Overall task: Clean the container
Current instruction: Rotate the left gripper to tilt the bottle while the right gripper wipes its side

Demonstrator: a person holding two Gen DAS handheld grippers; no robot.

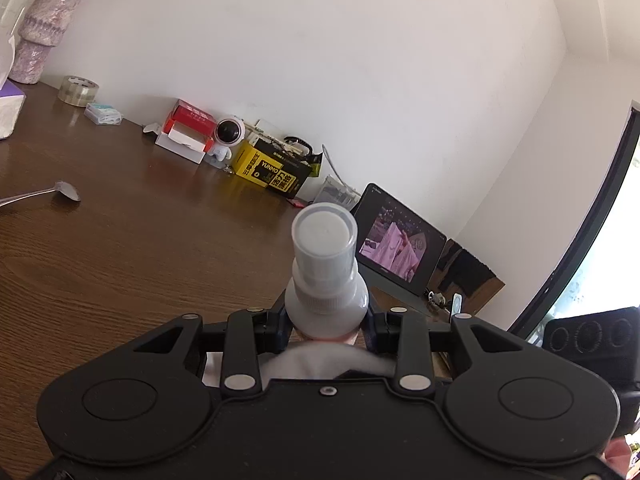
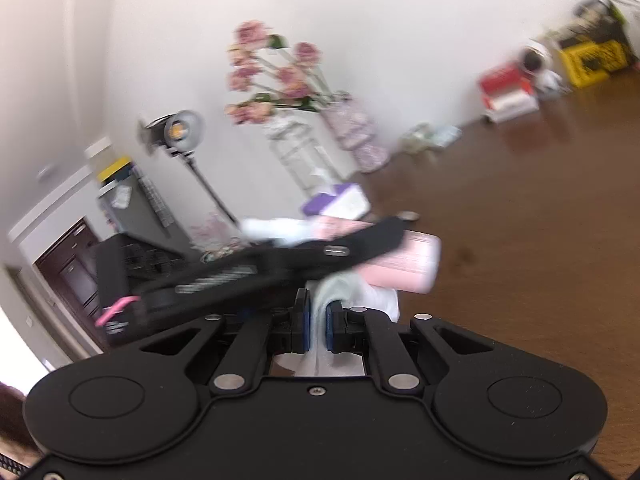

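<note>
the left claw (image 1: 326,330) pinches a white plastic spray bottle with pink body (image 1: 325,280); the right claw (image 2: 317,328) pinches a white cloth (image 2: 320,320) above the brown wooden bench (image 2: 540,220).

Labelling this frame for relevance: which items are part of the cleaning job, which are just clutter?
In the job:
left hand-held gripper, shut on spray bottle
right hand-held gripper, shut on white cloth

Clutter:
spoon
tape roll
astronaut figure
yellow box
tablet
flowers
</note>
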